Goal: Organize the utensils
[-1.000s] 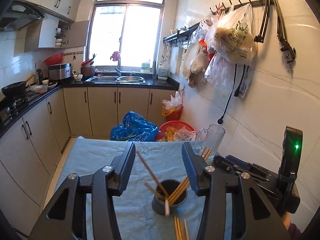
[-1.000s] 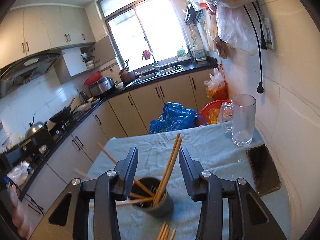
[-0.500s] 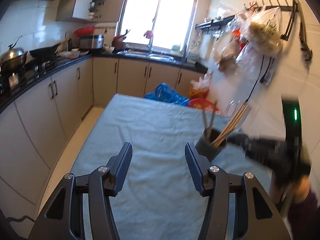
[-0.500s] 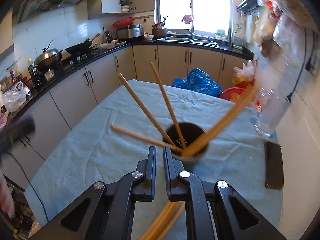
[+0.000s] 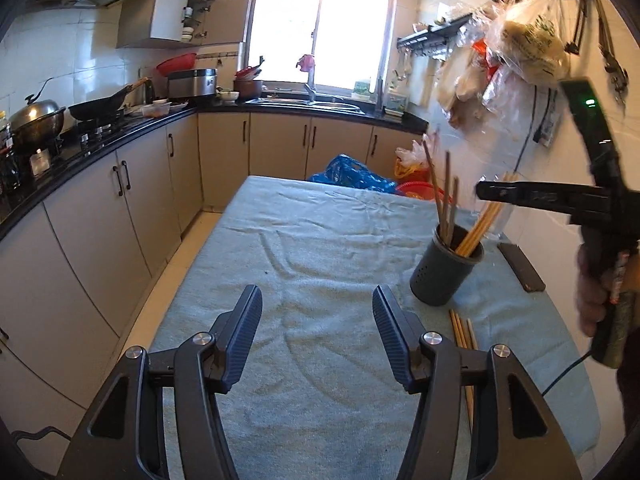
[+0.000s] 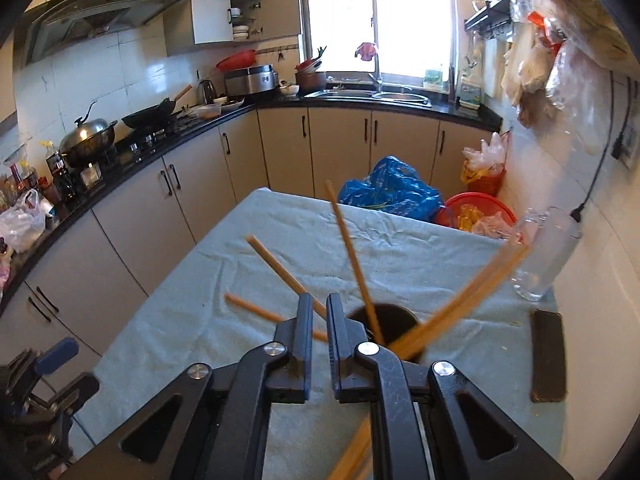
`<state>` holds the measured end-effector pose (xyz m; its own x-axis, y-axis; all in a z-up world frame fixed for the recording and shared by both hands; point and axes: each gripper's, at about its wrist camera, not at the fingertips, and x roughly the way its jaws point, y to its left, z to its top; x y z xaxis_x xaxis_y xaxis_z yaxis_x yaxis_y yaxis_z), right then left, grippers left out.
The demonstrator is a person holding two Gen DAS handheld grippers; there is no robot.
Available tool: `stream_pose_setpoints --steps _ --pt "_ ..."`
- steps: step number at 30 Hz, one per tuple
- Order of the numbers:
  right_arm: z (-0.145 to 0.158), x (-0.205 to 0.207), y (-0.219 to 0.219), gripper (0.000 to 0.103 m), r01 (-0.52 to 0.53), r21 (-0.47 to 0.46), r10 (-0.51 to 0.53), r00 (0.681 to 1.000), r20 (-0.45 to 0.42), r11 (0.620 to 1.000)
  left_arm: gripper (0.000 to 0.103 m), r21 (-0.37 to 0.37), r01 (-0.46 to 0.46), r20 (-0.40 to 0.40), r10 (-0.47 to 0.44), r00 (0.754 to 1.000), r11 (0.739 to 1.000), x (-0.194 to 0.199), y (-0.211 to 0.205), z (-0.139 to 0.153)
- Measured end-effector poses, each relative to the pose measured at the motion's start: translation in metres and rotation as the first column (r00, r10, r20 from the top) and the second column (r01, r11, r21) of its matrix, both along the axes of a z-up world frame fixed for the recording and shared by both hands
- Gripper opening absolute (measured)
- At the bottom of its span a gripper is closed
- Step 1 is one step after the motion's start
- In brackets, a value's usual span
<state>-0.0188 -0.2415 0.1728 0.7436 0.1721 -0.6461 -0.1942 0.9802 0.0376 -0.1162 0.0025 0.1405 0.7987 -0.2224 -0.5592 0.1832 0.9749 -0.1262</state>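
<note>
- Left gripper [image 5: 317,334] hovers over bare blue-grey cloth [image 5: 320,240], jaws opening, nothing between them.
- Dark utensil holder [image 5: 445,270] stands right of it, chopsticks [image 5: 440,196] leaning inside — loose chopsticks [image 5: 460,326] lie just beside its base.
- Right gripper [image 6: 319,322] — jaws nearly closed, opening slightly, gripping nothing — sits above the holder.

On the table [image 5: 320,248], right of centre in the left wrist view, stood the utensil holder [image 5: 444,270] with chopsticks [image 5: 444,196] leaning in it. More loose chopsticks [image 5: 462,328] lay on the cloth just before it, toward the lower frame, and a phone [image 5: 520,266] lay flat to its right near the wall. In the right wrist view a glass mug [image 6: 548,252] stood behind the phone at the right edge, and the sink [image 6: 368,94] sat under the window at the top centre.
</note>
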Motion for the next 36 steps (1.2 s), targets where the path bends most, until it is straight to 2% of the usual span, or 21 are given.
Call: stream_pose_setpoints --steps 3,5,8,9,12,15,17,21,24,27,29,32,34,36 --pt "-0.004 -0.026 -0.024 0.033 0.021 -0.033 -0.022 0.999 -0.030 0.999 0.057 0.005 0.035 -0.026 -0.035 0.999 0.999 -0.002 -0.010 -0.009" --pt "-0.010 -0.040 -0.042 0.037 0.041 -0.072 -0.045 0.997 -0.056 0.997 0.057 0.007 0.055 -0.044 -0.055 0.998 0.998 -0.004 -0.016 -0.015" --pt "-0.023 -0.065 -0.078 0.043 0.083 -0.185 -0.105 0.988 -0.110 0.979 0.057 0.019 0.089 -0.083 -0.087 0.993 0.996 -0.009 -0.028 -0.027" --pt "-0.028 -0.075 -0.095 0.045 0.103 -0.257 -0.140 0.982 -0.130 0.961 0.057 0.021 0.097 -0.093 -0.095 0.991 0.995 -0.010 -0.032 -0.030" --pt "-0.034 -0.092 -0.136 0.055 0.148 -0.367 -0.223 0.960 -0.171 0.919 0.057 0.029 0.130 -0.124 -0.126 0.984 0.991 -0.013 -0.046 -0.040" --pt "-0.038 -0.111 -0.179 0.061 0.257 -0.459 -0.359 0.922 -0.147 0.850 0.057 0.035 0.178 -0.159 -0.170 0.972 0.983 -0.014 -0.069 -0.053" --pt "-0.045 -0.120 -0.192 0.061 0.277 -0.398 -0.368 0.913 -0.175 0.875 0.057 0.035 0.218 -0.188 -0.208 0.960 0.975 -0.013 -0.085 -0.062" --pt "-0.078 -0.137 -0.187 0.061 0.229 -0.129 -0.255 0.933 -0.255 0.965 0.056 0.022 0.311 -0.265 -0.294 0.918 0.950 -0.009 -0.115 -0.086" --pt "-0.103 -0.146 -0.164 0.061 0.172 -0.025 -0.173 0.947 -0.270 0.985 0.046 -0.011 0.375 -0.319 -0.359 0.877 0.927 -0.005 -0.137 -0.101" --pt "-0.118 -0.152 -0.142 0.061 0.135 0.021 -0.125 0.956 -0.265 0.991 0.028 -0.028 0.401 -0.369 -0.382 0.848 0.916 0.001 -0.154 -0.115" --pt "-0.123 -0.151 -0.132 0.061 0.117 0.031 -0.105 0.962 -0.253 0.993 0.022 -0.027 0.405 -0.393 -0.382 0.836 0.914 0.007 -0.164 -0.122" --pt "-0.127 -0.150 -0.126 0.061 0.108 0.058 -0.090 0.964 -0.249 0.992 0.016 -0.014 0.398 -0.388 -0.372 0.843 0.917 0.012 -0.172 -0.124" --pt "-0.129 -0.150 -0.125 0.062 0.107 0.064 -0.088 0.964 -0.249 0.992 0.006 -0.013 0.399 -0.391 -0.372 0.842 0.917 0.016 -0.177 -0.124" --pt "-0.131 -0.148 -0.125 0.062 0.105 0.070 -0.084 0.964 -0.253 0.992 0.006 0.001 0.394 -0.393 -0.362 0.845 0.919 0.018 -0.179 -0.124"
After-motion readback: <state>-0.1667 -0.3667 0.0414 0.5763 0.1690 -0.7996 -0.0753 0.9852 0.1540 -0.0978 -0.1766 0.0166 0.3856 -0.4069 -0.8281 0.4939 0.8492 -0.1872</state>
